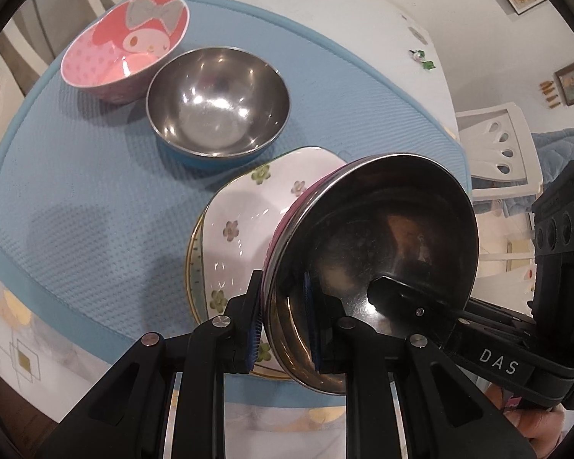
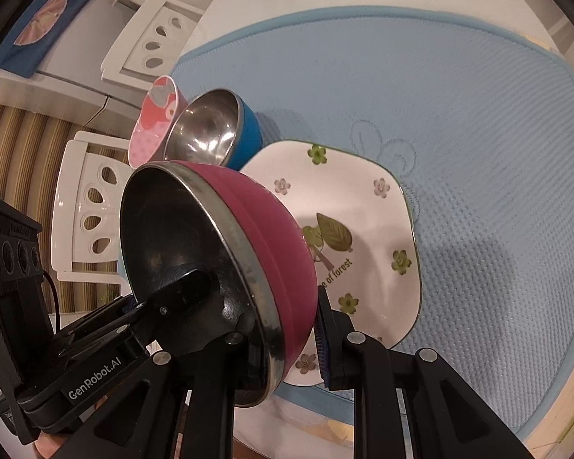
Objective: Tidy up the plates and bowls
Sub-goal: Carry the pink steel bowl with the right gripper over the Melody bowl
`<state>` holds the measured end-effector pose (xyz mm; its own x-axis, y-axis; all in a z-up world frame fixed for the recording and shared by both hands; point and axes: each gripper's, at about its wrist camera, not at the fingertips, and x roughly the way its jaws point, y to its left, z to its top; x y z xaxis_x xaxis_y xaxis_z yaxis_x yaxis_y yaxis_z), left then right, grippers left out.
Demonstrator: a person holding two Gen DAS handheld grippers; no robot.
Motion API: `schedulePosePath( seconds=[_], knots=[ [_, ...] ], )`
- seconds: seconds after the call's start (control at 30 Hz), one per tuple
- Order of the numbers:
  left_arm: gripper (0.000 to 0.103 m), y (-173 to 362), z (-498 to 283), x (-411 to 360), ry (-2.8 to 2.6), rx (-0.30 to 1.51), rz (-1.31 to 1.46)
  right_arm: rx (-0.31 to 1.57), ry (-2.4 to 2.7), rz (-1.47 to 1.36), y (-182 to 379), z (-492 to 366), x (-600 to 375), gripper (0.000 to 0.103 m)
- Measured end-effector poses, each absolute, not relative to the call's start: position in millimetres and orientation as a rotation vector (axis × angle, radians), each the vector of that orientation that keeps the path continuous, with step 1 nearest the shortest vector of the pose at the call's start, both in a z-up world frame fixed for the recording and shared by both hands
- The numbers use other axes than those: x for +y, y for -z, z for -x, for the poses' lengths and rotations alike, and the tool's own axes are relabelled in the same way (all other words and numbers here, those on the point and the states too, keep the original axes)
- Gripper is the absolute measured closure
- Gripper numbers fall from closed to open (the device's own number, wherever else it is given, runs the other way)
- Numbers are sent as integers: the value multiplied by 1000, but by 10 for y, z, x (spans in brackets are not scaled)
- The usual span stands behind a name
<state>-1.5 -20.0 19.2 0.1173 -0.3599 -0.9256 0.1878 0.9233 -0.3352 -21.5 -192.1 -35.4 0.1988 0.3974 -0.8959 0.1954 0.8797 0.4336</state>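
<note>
A steel bowl with a magenta outside (image 1: 382, 237) (image 2: 264, 222) hangs tilted on its side over a white square flowered plate (image 1: 241, 229) (image 2: 363, 237). My left gripper (image 1: 285, 321) is shut on the bowl's rim, one pad inside and one outside. My right gripper (image 2: 287, 344) is shut on the opposite wall of the same bowl. Each gripper shows in the other's view with a finger inside the bowl: the right gripper (image 1: 401, 298), the left gripper (image 2: 183, 290). Behind stand a steel bowl with a blue outside (image 1: 218, 103) (image 2: 210, 130) and a pink cartoon bowl (image 1: 126, 42) (image 2: 155, 122), both upright, side by side.
Everything rests on a blue waffle mat (image 1: 76, 191) (image 2: 478, 134) on a white table. A gold-rimmed plate edge (image 1: 193, 260) shows under the flowered plate. White chairs (image 1: 505, 149) (image 2: 92, 210) stand close by the table. A small green trinket (image 1: 424, 59) lies beyond the mat.
</note>
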Motion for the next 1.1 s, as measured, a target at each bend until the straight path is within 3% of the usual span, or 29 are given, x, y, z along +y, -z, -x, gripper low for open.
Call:
schedulePosePath(
  seconds=[0.67,1.1],
  knots=[
    [87,-323,-71,-18,283,1356,218,1399,-276,-476,300,-120,-1736,85],
    [87,-709,-999,689,270,1284,322,1327,-277,-457,-200,-1033,-1097,85]
  ],
)
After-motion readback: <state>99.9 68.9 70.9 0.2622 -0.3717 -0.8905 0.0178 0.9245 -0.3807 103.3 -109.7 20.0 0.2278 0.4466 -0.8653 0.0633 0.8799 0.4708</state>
